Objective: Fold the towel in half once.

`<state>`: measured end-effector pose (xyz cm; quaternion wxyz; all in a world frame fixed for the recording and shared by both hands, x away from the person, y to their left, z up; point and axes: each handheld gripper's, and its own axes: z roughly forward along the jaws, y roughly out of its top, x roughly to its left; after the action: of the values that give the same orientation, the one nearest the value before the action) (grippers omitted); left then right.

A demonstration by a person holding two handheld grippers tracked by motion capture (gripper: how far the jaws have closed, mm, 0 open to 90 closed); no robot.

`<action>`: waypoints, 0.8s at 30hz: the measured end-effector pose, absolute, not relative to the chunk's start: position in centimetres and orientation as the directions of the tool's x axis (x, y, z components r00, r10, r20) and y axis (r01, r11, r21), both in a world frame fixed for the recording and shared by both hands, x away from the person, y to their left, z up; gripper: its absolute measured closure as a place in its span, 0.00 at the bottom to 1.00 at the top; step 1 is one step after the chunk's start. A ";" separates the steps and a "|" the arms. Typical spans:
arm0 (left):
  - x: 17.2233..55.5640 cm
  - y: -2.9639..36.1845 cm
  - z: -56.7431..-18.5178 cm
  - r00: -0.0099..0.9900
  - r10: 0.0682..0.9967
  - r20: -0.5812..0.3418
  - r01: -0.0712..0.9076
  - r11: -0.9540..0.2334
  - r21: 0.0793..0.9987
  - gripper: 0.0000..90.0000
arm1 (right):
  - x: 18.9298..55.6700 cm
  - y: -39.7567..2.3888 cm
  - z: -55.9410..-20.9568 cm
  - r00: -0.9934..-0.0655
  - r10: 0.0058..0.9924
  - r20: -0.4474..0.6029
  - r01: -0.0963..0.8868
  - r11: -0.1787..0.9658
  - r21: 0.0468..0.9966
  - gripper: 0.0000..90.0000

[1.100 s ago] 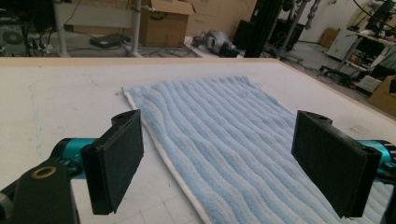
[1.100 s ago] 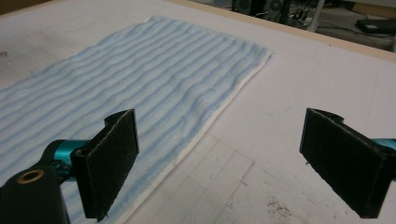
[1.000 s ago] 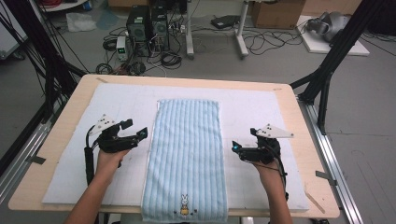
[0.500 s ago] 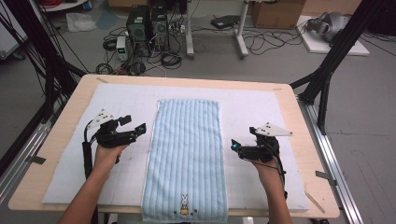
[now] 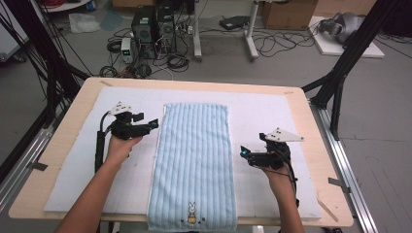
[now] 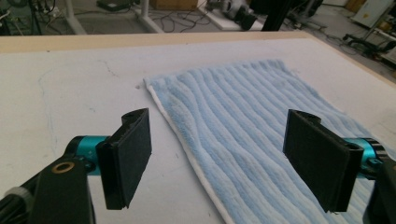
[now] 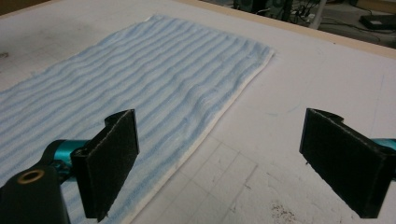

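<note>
A light blue striped towel (image 5: 194, 165) lies flat along the centre of the frame on a white mat (image 5: 257, 111) covering the table (image 5: 311, 126) (a small rabbit motif sits at its lower edge). Left hand-held gripper (image 5: 154, 123), jaws wide apart, hovers at the towel's left edge; right hand-held gripper (image 5: 243, 153), likewise open, lies just beside its right edge.

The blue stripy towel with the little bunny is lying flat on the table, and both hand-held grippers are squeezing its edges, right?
Not quite. The towel does lie flat, bunny at the near end, but neither gripper squeezes it. The left hand-held gripper and right hand-held gripper are open beside its edges, as both gripper views show.
</note>
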<state>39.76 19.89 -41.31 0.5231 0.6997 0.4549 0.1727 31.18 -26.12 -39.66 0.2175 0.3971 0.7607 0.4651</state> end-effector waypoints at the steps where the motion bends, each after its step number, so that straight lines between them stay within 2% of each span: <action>1: 40.2 19.6 -41.5 0.525 0.818 -0.234 0.464 -0.044 0.885 0.29 | 31.2 -26.2 -39.6 -0.587 0.809 0.042 0.406 0.249 0.880 0.12; 10: 43.3 17.8 -43.3 0.495 0.840 -0.222 0.541 -0.098 0.835 0.33 | 31.2 -26.2 -39.6 -0.593 0.804 0.040 0.401 0.252 0.881 0.12; 17: 44.4 17.2 -44.2 0.481 0.855 -0.196 0.569 -0.134 0.812 0.36 | 31.3 -26.4 -39.6 -0.591 0.806 0.042 0.406 0.251 0.879 0.12; 20: 44.5 17.0 -44.7 0.474 0.858 -0.198 0.585 -0.138 0.799 0.41 | 31.4 -26.4 -39.6 -0.591 0.806 0.045 0.410 0.251 0.877 0.12; 24: 44.6 16.8 -45.0 0.475 0.862 -0.179 0.589 -0.160 0.792 0.53 | 31.5 -26.4 -39.7 -0.590 0.806 0.044 0.411 0.254 0.876 0.12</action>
<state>44.59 16.77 -45.00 0.4276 0.7446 0.4870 0.1598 31.52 -26.36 -39.69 0.2135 0.3991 0.7624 0.4625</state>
